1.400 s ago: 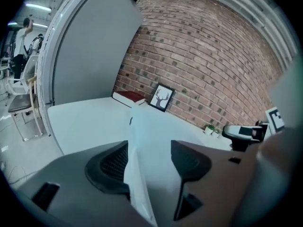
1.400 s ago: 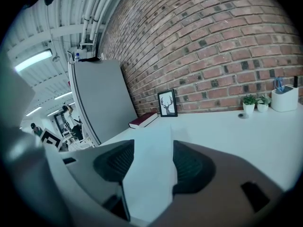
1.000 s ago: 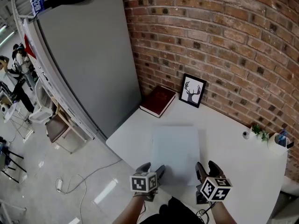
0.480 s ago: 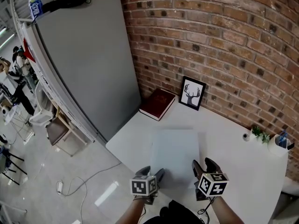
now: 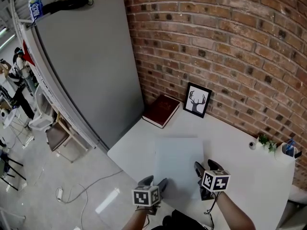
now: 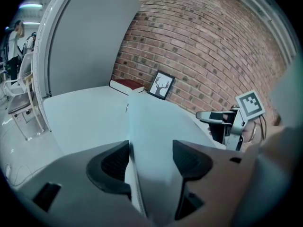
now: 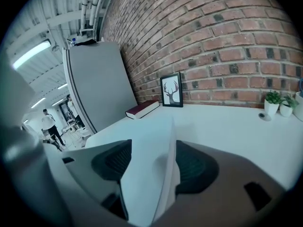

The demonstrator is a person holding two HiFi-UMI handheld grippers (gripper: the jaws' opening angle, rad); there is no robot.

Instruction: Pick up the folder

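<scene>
A pale grey folder [image 5: 178, 164] lies flat on the white table [image 5: 230, 143]. My left gripper [image 5: 154, 183] is at its near left corner. In the left gripper view the folder [image 6: 156, 126] runs between the two spread jaws of that gripper [image 6: 150, 155], its left edge beside the left pad. My right gripper [image 5: 204, 169] is at the near right edge. Its jaws are opening, and the folder's thin edge [image 7: 168, 145] stands between them, with the pads of the right gripper [image 7: 151, 162] not pressing on it.
A dark red book [image 5: 161, 111] and a framed deer picture [image 5: 197, 100] stand at the back by the brick wall. A tall grey panel [image 5: 91, 66] borders the table's left. Small potted plants [image 5: 263, 140] and a cup [image 5: 288, 150] sit far right.
My right gripper has moved forward and left along the folder's right edge, and its jaws stand a little wider. The left gripper has stayed in place.
</scene>
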